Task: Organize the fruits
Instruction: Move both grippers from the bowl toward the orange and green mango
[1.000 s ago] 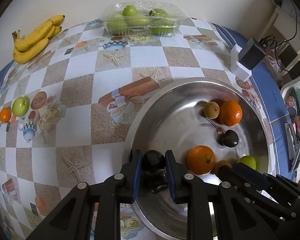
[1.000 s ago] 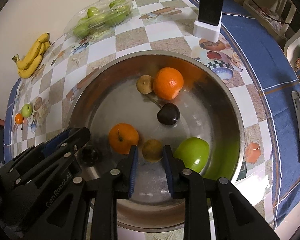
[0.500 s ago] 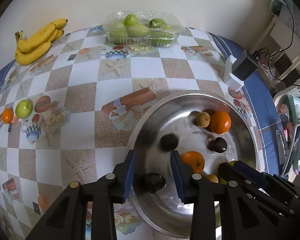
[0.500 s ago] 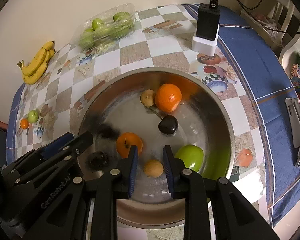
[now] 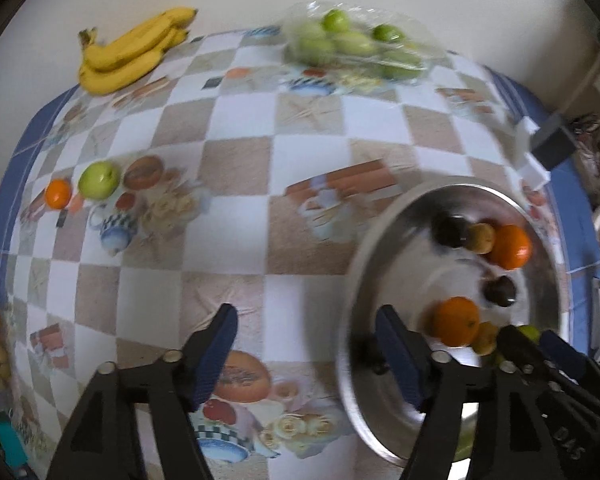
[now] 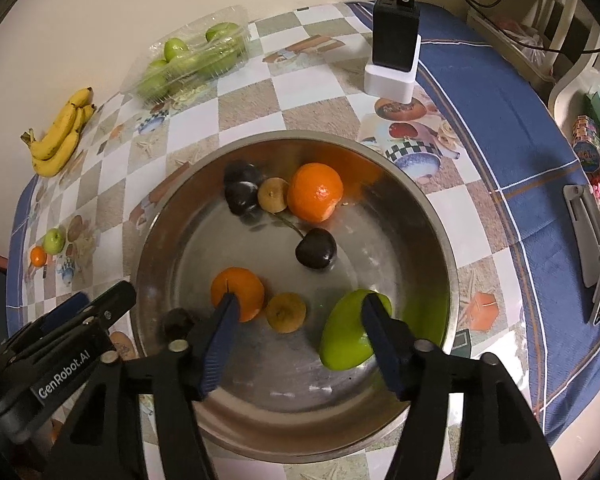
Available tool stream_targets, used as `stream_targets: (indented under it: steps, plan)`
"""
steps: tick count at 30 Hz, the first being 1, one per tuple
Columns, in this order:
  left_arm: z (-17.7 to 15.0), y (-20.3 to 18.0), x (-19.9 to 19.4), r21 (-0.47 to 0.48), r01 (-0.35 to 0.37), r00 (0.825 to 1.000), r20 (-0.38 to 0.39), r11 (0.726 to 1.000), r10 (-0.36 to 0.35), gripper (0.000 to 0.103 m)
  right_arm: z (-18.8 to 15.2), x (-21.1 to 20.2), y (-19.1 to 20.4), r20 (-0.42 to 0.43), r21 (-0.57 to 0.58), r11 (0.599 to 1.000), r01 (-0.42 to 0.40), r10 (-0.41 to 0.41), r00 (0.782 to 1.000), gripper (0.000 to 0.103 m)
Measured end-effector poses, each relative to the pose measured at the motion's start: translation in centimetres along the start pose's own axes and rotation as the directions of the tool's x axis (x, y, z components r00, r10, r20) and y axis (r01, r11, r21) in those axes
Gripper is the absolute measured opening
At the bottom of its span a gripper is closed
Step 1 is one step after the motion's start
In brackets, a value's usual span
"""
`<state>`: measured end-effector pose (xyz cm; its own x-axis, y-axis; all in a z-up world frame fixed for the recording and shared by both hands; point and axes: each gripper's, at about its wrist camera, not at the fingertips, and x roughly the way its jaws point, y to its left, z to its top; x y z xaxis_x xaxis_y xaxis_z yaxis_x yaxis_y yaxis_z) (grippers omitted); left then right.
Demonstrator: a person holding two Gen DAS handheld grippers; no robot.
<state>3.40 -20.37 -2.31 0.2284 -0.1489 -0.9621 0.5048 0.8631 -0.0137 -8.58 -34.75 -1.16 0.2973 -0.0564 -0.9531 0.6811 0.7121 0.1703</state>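
A steel bowl (image 6: 439,216) holds two oranges (image 6: 316,191), a green apple (image 6: 345,338), a small brown fruit (image 6: 286,312), another brown fruit (image 6: 273,195) and dark plums (image 6: 240,197). My right gripper (image 6: 298,332) is open and empty above the bowl's near side. My left gripper (image 5: 305,354) is open and empty over the tablecloth at the bowl's (image 5: 353,292) left rim. A green apple (image 5: 99,179) and a small orange (image 5: 58,193) lie on the table at the left.
Bananas (image 5: 132,52) lie at the far left by the wall. A clear tray of green fruits (image 5: 355,46) stands at the back. A black charger on a white block (image 6: 393,46) stands behind the bowl. Clutter lies on the blue cloth at the right edge.
Both grippers have opened wide and pulled back. The left one let its dark plum go into the bowl and swung left. The right one let go of the small brown fruit.
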Motion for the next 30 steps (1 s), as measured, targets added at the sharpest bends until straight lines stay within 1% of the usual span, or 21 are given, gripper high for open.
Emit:
stream_targets:
  steps: [1,3,4,5,9,11,12,13,14,15,18,20,21,23,30]
  plan:
    - [-0.1,0.3,0.2,-0.01,-0.008,1.0,-0.004,1.0,0.008,0.082,0.0,0.1,0.0,-0.002,-0.001,1.0,0.001,-0.001,1.0,0.073]
    - [-0.1,0.8,0.4,-0.027,-0.02,1.0,-0.011,0.999,0.02,0.091,0.0,0.3,0.0,-0.006,-0.006,1.0,0.006,-0.006,1.0,0.075]
    - [-0.1,1.0,0.4,-0.031,-0.024,1.0,-0.011,0.999,0.023,0.093,0.0,0.4,0.0,-0.006,-0.009,1.0,0.009,-0.009,1.0,0.076]
    - [-0.2,1.2,0.5,-0.034,-0.028,1.0,-0.009,0.999,0.028,0.094,-0.1,0.4,0.0,-0.006,-0.012,1.0,0.013,-0.013,1.0,0.077]
    - [-0.4,1.4,0.3,-0.022,-0.061,0.998,0.012,0.998,0.061,0.094,-0.1,0.7,0.1,0.002,-0.025,0.999,0.03,-0.03,1.0,0.078]
    - [-0.7,1.3,0.4,-0.009,-0.073,0.997,0.011,0.997,0.073,0.094,-0.2,0.7,0.0,0.004,-0.027,0.999,0.036,-0.036,0.999,0.08]
    - [-0.8,1.4,0.5,-0.009,-0.075,0.997,0.007,0.997,0.075,0.096,-0.2,0.8,0.0,0.004,-0.026,0.999,0.035,-0.035,0.999,0.082]
    - [-0.8,1.5,0.7,-0.011,-0.077,0.997,0.003,0.997,0.077,0.098,-0.2,0.8,-0.1,0.004,-0.023,0.999,0.031,-0.031,1.0,0.085]
    - [-0.9,1.6,0.8,-0.015,-0.08,0.997,-0.001,0.997,0.079,0.101,-0.2,0.9,-0.1,0.003,-0.02,0.999,0.028,-0.028,1.0,0.087]
    - [-1.0,1.7,0.9,-0.017,-0.083,0.997,-0.005,0.996,0.083,0.102,-0.2,1.0,-0.1,0.002,-0.019,0.999,0.026,-0.026,1.0,0.087]
    - [-1.2,2.0,1.0,-0.022,-0.08,0.997,-0.006,0.997,0.079,0.103,-0.3,1.1,-0.2,-0.001,-0.02,0.999,0.032,-0.032,0.999,0.087]
    - [-1.2,2.2,1.0,-0.028,-0.079,0.997,-0.005,0.997,0.078,0.103,-0.3,1.2,-0.3,-0.003,-0.014,1.0,0.021,-0.021,1.0,0.088]
    - [-1.3,2.3,0.9,-0.035,-0.08,0.997,-0.002,0.996,0.08,0.103,-0.4,1.2,-0.3,-0.004,-0.013,1.0,0.017,-0.017,1.0,0.09]
    - [-1.4,2.5,0.9,-0.043,-0.08,0.997,-0.003,0.996,0.08,0.103,-0.4,1.2,-0.3,-0.004,-0.013,1.0,0.017,-0.017,1.0,0.098]
    - [-1.4,3.2,0.8,-0.049,-0.083,0.997,-0.006,0.995,0.083,0.103,-0.6,1.3,0.2,0.001,-0.025,0.999,0.035,-0.035,0.999,0.098]
